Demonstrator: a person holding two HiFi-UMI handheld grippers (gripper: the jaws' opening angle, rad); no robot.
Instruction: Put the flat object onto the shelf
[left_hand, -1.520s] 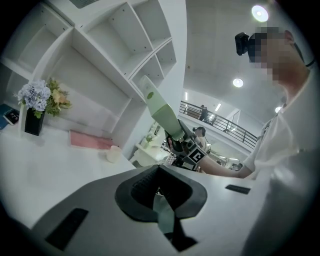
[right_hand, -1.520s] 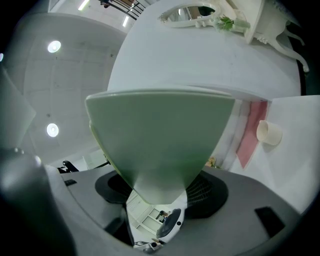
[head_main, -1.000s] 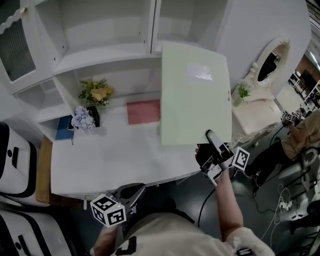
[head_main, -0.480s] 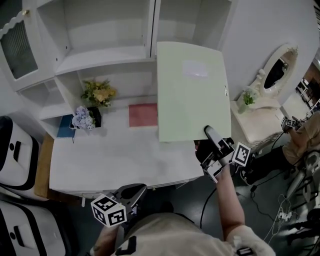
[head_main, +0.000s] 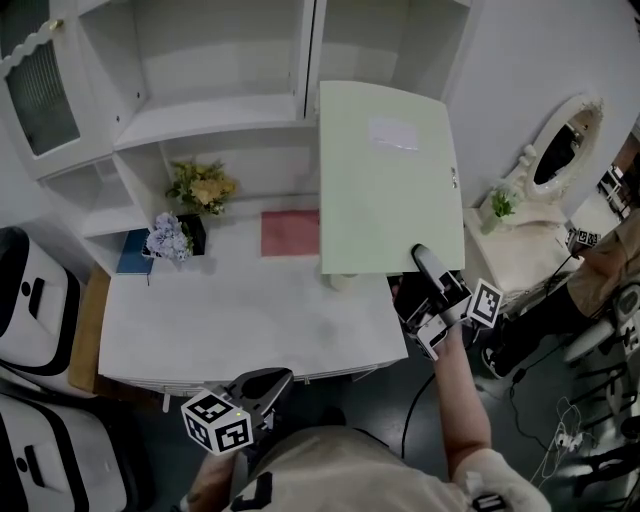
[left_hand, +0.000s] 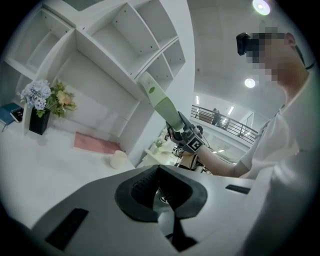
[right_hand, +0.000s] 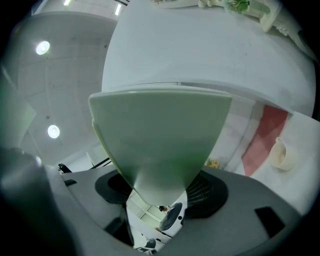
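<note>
Shelf (head_main: 210, 115) not loaded yet: right gripper (head_main: 418, 262) fingers (right_hand: 212, 192) clamp green folder (head_main: 385, 180) above worktop (head_main: 230, 310); left gripper (left_hand: 160, 182) closed, empty.

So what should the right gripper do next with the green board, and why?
Probably ease the green board forward toward the shelves: the right gripper clamps its near corner, and it hangs above the table, not yet resting on any shelf.

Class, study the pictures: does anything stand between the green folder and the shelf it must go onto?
Nothing visible does. The right gripper holds the folder up before the shelf, whose visible board is bare. The flowers and cup sit lower, on the desk.
</note>
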